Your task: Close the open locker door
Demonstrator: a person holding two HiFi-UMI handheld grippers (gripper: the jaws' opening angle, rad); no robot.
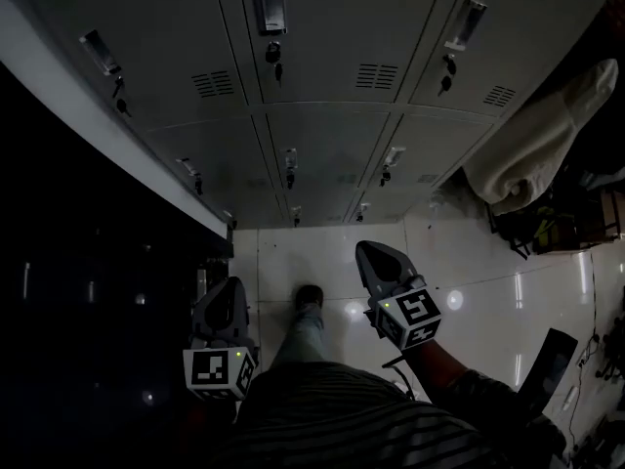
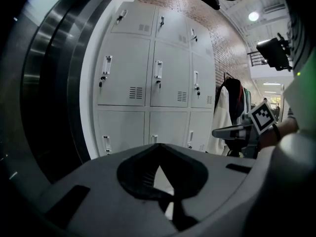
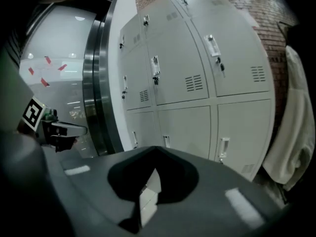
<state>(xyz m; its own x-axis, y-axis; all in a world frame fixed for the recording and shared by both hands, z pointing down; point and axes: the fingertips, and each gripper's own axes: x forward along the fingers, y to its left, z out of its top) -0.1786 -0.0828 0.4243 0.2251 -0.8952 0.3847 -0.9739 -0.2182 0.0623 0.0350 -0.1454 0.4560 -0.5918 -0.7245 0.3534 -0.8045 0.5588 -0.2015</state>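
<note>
A bank of grey lockers fills the wall ahead, and every door in view lies flush; no door stands ajar in any view. My left gripper hangs low at the left, shut and empty, its tips meeting in a point. My right gripper is held a little higher at the right, also shut with nothing in it. Both point toward the lockers from about a step away. Each gripper shows in the other's view: the right gripper, the left gripper.
A white garment hangs to the right of the lockers, with dark clutter below it. A dark curved steel frame runs along the left. The person's leg and shoe stand on the glossy white floor between the grippers.
</note>
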